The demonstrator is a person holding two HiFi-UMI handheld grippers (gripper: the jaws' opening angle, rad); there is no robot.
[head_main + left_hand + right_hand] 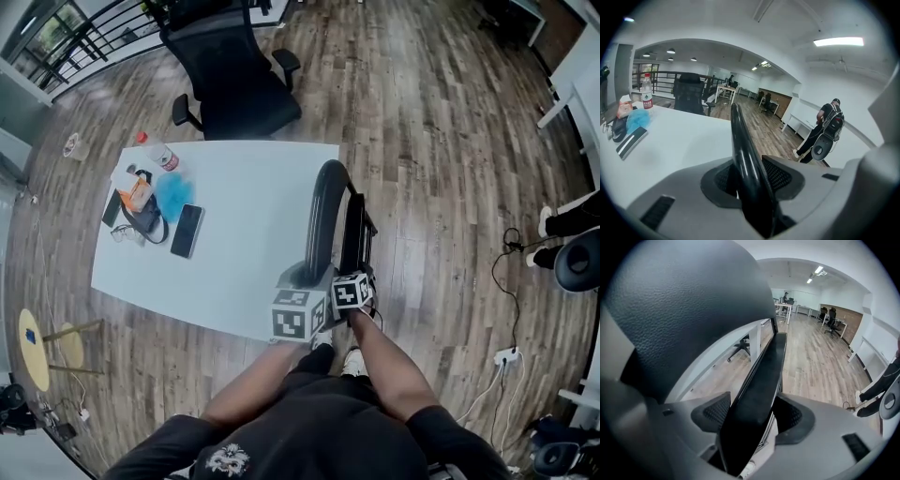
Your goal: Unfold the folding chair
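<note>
The left hand-held gripper (pixel 752 180) pinches the backrest rim (pixel 740 140) of the folding chair (pixel 323 202) and the right hand-held gripper (pixel 757 420), just beside it, pinches the seat edge (pixel 764 380), so pulling them apart could slip either grip and tip the chair against the counter (pixel 244 216).

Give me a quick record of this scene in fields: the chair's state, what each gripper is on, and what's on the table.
Chair: folding chair, folded, upright at the table's right edge
Left gripper: closed on the curved backrest
Right gripper: closed on the seat panel
On table: phone and bottle, both on its left side
Beyond table: office chair
</note>
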